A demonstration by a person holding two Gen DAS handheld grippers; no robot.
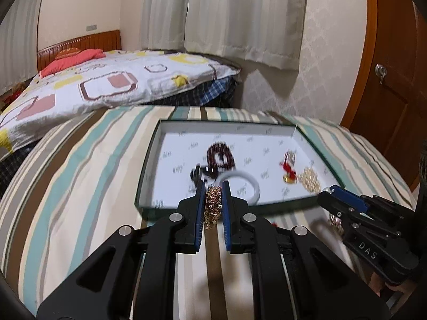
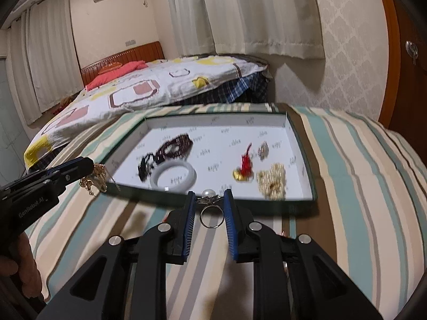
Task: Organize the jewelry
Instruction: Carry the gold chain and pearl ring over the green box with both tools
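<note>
My left gripper (image 1: 213, 186) is shut on a bunched gold chain (image 1: 212, 204) that hangs between its blue pads, just in front of the near rim of the shallow box (image 1: 267, 126). The same chain (image 2: 97, 177) dangles from the left gripper (image 2: 90, 164) in the right wrist view. My right gripper (image 2: 209, 196) is shut on a silver ring with a pearl (image 2: 210, 214), held above the striped bedding before the box (image 2: 213, 118). Inside the box lie a white bangle (image 2: 173, 177), dark beads (image 2: 174, 146), a red and gold charm (image 2: 244, 168) and a gold chain pile (image 2: 272, 181).
The box sits on a striped quilt (image 1: 80, 186) covering the bed. A second bed with a patterned cover (image 1: 106, 82) stands behind it. Curtains (image 1: 226, 13) hang at the back and a wooden door (image 1: 387, 80) is on the right. A hand (image 2: 21, 264) holds the left gripper.
</note>
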